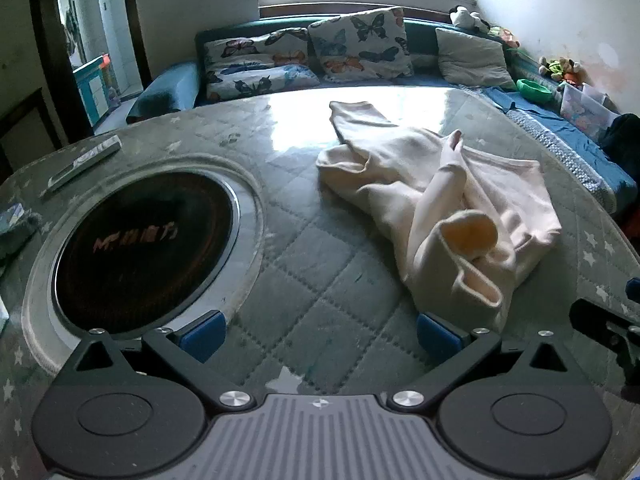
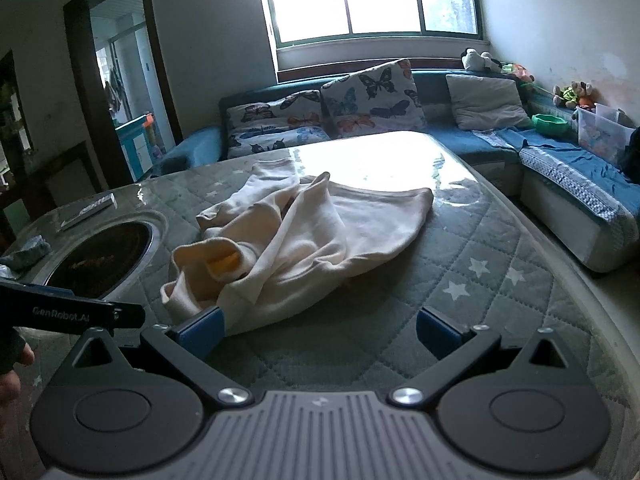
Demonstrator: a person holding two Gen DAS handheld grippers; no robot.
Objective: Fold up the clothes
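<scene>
Nearest to us, both grippers hang just above the quilted table point(image 1: 304, 264) with nothing in them: the left gripper point(image 1: 319, 332) has its blue fingers point(image 1: 202, 330) spread wide, and the right gripper point(image 2: 319, 330) is spread just as wide, its left finger right at the garment's near edge, though we cannot tell if it touches.

The cream sweatshirt point(image 2: 304, 236) lies crumpled near the middle of the table, at about one o'clock from the left gripper and eleven o'clock from the right. We judge it soft, light and limp, a knit that will sag and drag across the quilting rather than hold shape. The ribbed cuff point(image 1: 468, 236) gapes toward us; it and the thicker hem look like the firmest places to pinch.

At nine o'clock sits the round inset burner point(image 1: 144, 248). Farther off are the butterfly cushions point(image 2: 372, 96) on the sofa.
</scene>
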